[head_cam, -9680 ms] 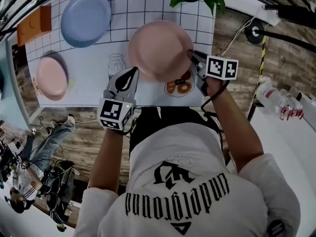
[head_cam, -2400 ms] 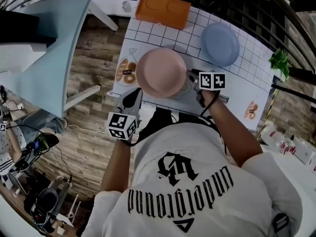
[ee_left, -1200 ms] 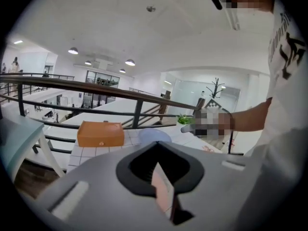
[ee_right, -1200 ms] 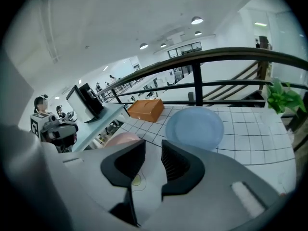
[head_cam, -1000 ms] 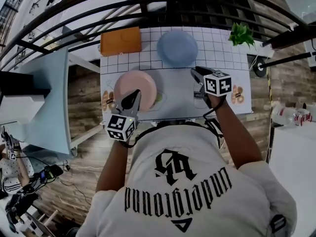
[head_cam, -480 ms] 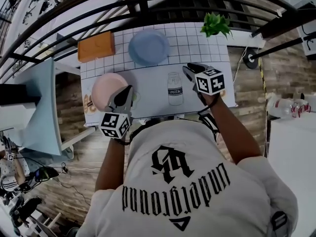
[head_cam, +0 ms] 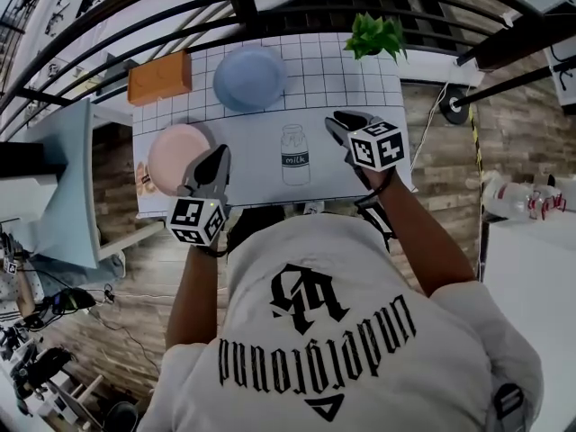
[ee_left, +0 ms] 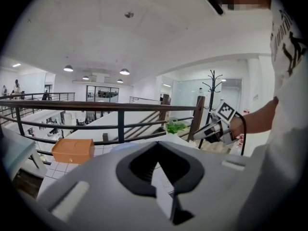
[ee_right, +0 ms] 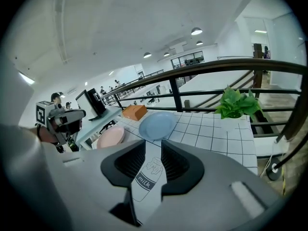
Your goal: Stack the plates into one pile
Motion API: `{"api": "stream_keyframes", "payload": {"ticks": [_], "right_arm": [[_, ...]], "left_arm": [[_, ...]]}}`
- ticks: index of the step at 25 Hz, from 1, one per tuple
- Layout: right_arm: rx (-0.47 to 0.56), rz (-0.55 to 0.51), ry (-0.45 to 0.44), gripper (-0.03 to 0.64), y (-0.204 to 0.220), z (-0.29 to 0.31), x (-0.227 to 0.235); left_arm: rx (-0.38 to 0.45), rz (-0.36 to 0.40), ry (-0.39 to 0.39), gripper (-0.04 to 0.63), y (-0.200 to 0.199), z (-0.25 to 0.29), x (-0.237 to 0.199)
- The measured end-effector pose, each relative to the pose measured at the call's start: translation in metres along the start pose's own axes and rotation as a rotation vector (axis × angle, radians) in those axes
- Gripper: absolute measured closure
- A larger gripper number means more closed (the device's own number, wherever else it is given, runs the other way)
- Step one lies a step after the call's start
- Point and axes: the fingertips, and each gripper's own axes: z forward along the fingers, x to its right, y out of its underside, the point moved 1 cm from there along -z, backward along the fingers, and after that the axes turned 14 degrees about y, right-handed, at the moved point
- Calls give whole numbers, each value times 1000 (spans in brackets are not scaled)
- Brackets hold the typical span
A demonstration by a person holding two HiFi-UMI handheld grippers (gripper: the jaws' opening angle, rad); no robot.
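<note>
Pink round plate (head_cam: pixel 171 156) sat at 9 o'clock on the white gridded mat (head_cam: pixel 360 88). The pale blue round plate (head_cam: pixel 249 76) was well apart up at 11, so not one pile yet. Left gripper (head_cam: pixel 214 158) was right by the pink one's 4 o'clock edge, jaws pretty much pinched together on nothing. Right gripper (head_cam: pixel 337 124) was at 2 o'clock of the printed milk bottle (head_cam: pixel 294 154), jaws a bit apart, also empty.

Right tongs (ee_right: pixel 153 147) apart, empty; blue plate (ee_right: pixel 157 125) beyond, pink plate (ee_right: pixel 111 136) left.
</note>
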Motion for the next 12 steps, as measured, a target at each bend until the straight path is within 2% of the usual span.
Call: {"api": "stream_keyframes", "payload": {"ticks": [5,12], "right_arm": [[-7,3,-2,517,1,3,2],[-18,49,-1,517,-10,15,0]], "left_arm": [[-45,25,4,546,9,-1,-8],[-52,-15,19,546,13,10,-32]]}}
